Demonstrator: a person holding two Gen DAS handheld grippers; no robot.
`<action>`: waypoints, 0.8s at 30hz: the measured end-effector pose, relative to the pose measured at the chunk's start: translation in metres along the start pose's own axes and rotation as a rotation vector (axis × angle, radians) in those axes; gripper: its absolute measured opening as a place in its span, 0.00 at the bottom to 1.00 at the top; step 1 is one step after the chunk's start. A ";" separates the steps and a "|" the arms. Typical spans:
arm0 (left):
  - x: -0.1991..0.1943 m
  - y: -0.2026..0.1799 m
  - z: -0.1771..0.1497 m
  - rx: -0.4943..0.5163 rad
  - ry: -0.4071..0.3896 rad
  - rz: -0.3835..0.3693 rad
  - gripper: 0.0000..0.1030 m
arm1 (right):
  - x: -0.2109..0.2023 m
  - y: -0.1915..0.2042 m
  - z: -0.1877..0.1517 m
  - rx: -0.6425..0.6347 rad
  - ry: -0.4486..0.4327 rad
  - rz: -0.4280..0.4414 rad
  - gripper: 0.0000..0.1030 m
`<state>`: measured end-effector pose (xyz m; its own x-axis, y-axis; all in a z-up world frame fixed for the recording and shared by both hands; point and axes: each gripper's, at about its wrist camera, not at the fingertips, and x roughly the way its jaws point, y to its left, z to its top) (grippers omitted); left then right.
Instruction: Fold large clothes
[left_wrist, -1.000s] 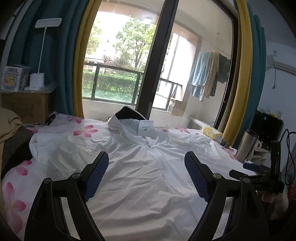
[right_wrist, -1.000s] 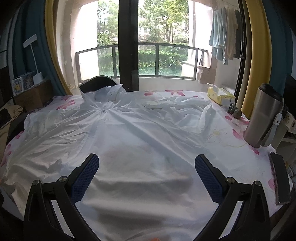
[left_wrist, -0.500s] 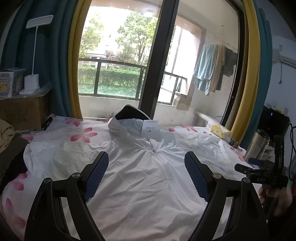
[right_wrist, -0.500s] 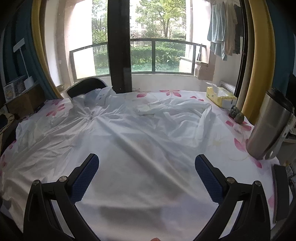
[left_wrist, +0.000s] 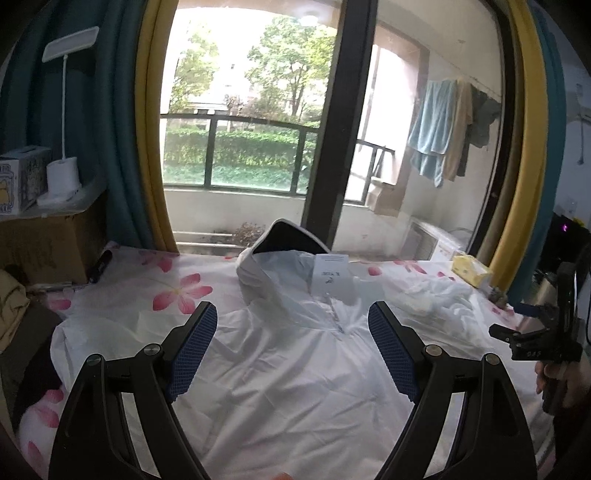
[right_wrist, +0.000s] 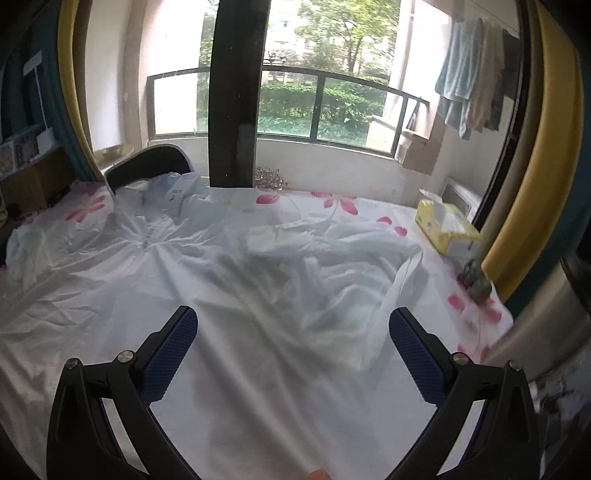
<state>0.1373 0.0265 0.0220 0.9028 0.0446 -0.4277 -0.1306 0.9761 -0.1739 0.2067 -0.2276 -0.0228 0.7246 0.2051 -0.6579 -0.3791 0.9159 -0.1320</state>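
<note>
The white hooded garment (left_wrist: 295, 376) lies spread face-up and unfolded across the flower-print sheet (left_wrist: 177, 291), hood toward the window, with its paper tag (left_wrist: 330, 277) at the collar and one sleeve (right_wrist: 369, 251) bunched and wrinkled near the yellow tissue box (right_wrist: 445, 229). The left gripper (left_wrist: 291, 350) and the right gripper (right_wrist: 291, 354) both hover above the cloth with jaws spread wide, grasping nothing. No fold is visible (every fold, including straightening the bunched sleeve, appears to remain).
</note>
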 end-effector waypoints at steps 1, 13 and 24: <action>0.005 0.001 0.000 -0.006 0.010 0.000 0.84 | 0.004 -0.001 0.003 -0.014 0.006 0.004 0.99; 0.060 0.025 -0.011 -0.084 0.107 0.014 0.84 | 0.079 0.017 0.027 -0.232 0.123 0.053 0.65; 0.080 0.046 -0.020 -0.124 0.151 0.033 0.84 | 0.132 0.039 0.042 -0.314 0.174 0.087 0.51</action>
<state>0.1955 0.0708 -0.0384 0.8268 0.0342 -0.5614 -0.2165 0.9406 -0.2615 0.3116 -0.1504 -0.0836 0.5835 0.1910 -0.7893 -0.6127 0.7415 -0.2735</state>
